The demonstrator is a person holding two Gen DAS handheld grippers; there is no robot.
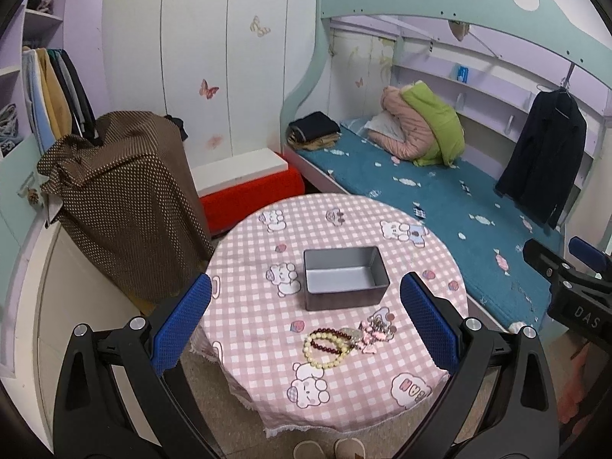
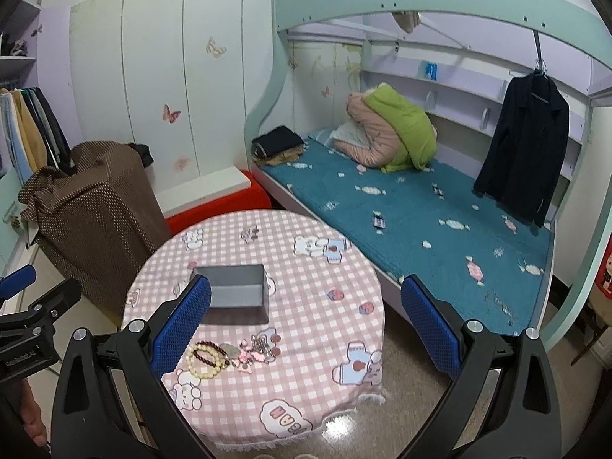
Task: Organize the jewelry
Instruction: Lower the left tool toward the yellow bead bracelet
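Observation:
A grey open box stands empty in the middle of the round table with a pink checked cloth. In front of it lies a small heap of jewelry: a cream bead bracelet, a dark red bead bracelet and a pink charm bunch. My left gripper is open and empty, held high above the table's near edge. My right gripper is open and empty, above the table's right side. The right wrist view shows the box, the bracelets and the charms at lower left.
A bunk bed with a teal mattress runs behind and right of the table. A brown dotted covered object stands at the left, a red and white bench behind the table. Slippers lie on the floor below.

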